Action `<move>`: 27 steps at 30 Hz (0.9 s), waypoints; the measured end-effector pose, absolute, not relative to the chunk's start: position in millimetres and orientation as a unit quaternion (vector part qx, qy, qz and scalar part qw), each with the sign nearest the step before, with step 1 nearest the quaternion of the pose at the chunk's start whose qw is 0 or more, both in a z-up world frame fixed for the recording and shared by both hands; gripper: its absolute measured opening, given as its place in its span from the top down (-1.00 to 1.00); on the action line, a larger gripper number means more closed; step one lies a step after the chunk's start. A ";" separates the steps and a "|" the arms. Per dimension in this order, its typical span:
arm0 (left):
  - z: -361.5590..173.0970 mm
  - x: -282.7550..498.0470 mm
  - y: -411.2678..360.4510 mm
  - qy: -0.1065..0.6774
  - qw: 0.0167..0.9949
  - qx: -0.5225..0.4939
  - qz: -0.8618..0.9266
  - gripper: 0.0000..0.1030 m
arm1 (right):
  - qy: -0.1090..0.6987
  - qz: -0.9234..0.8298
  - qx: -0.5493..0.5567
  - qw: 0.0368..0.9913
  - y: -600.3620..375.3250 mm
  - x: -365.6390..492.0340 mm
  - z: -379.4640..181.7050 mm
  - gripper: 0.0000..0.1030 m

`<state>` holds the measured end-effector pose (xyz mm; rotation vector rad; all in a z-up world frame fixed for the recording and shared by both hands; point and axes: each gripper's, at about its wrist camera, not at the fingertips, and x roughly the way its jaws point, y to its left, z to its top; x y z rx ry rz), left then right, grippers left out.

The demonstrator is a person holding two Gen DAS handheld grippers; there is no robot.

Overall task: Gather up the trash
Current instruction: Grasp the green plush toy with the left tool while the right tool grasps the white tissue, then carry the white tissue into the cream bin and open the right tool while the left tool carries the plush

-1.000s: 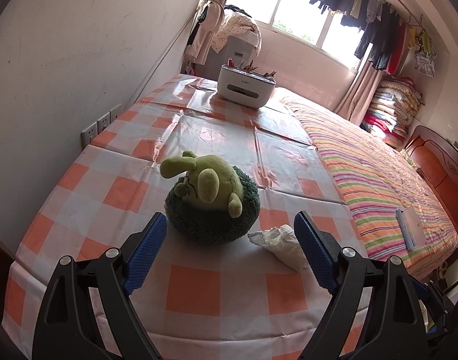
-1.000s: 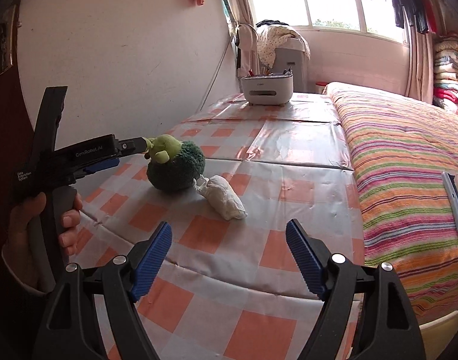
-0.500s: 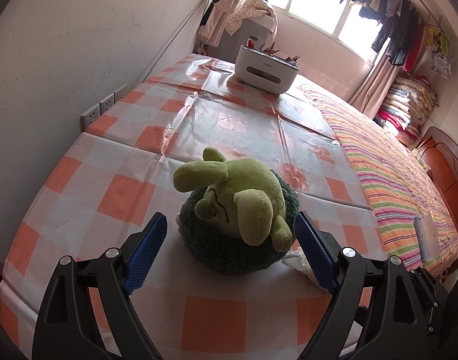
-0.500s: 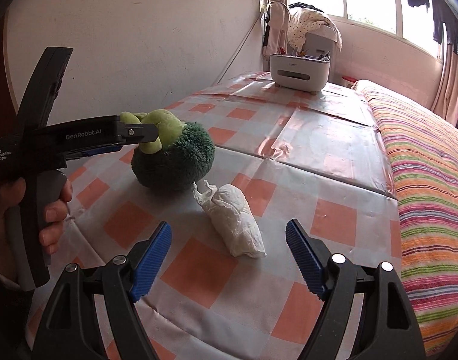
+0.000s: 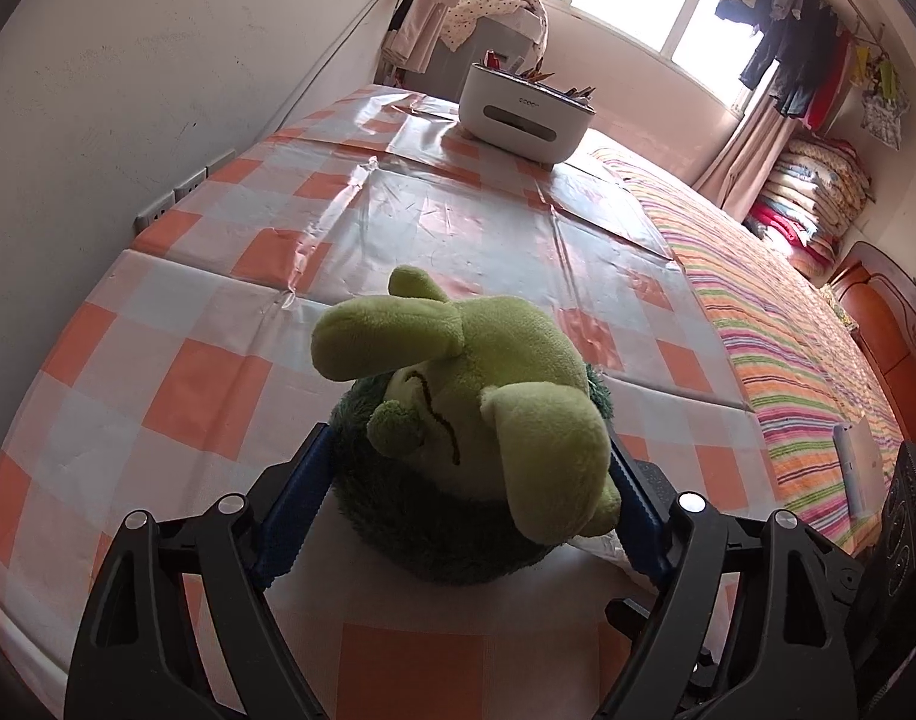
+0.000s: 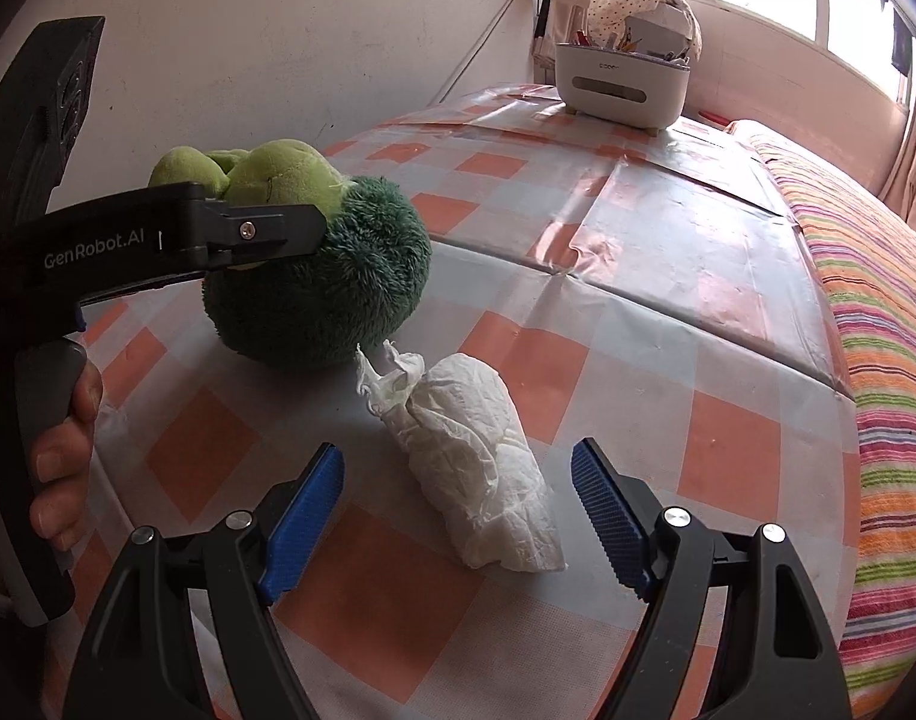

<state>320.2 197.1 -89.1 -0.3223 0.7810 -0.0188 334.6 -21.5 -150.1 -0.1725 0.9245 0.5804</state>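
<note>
Left gripper (image 5: 466,510): jaws closing around the green plush toy (image 5: 475,420), dark fuzzy base between the pads; firm contact cannot be told.
Crumpled tissue (image 6: 475,468): lies on the checked tablecloth (image 6: 667,276), just beside the toy, not yet collected.
Right gripper (image 6: 458,510): jaws wide apart, empty, tissue lying ahead between them.
Progress: early; no trash picked up.

Daylight pours in from the far window (image 5: 631,6), which is blown out to white. It throws a sheen across the glossy tablecloth (image 5: 434,204) on the surface. Near things cast soft shadows. Both views are sharp, bend strongly outward, and darken to black at the corners.
</note>
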 end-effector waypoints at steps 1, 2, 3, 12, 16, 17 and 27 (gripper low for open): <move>-88.8 319.6 195.9 0.377 0.913 -0.153 -0.010 -0.50 | 0.442 0.277 -0.083 0.849 -20.6 333.2 -151.8 -0.46; -88.4 319.1 194.1 0.377 0.914 -0.148 -0.011 -0.45 | 0.444 0.281 -0.084 0.847 -19.7 331.9 -153.3 -0.30; -87.9 318.3 192.9 0.376 0.915 -0.145 -0.011 -0.39 | 0.449 0.284 -0.084 0.843 -19.2 330.6 -155.1 -0.08; -84.5 307.8 180.9 0.365 0.923 -0.121 -0.006 -0.13 | 0.447 0.283 -0.080 0.845 -28.4 308.8 -152.1 0.63; -81.0 300.1 173.7 0.365 0.925 -0.111 -0.011 -0.12 | 0.449 0.282 -0.077 0.845 -35.5 297.4 -149.5 0.63; -79.4 297.7 172.3 0.363 0.926 -0.108 -0.012 -0.12 | 0.449 0.280 -0.074 0.845 -38.2 295.3 -148.2 0.63; -64.1 270.7 162.6 0.351 0.931 -0.101 -0.020 -0.12 | 0.445 0.265 -0.050 0.854 -62.1 283.4 -134.6 0.63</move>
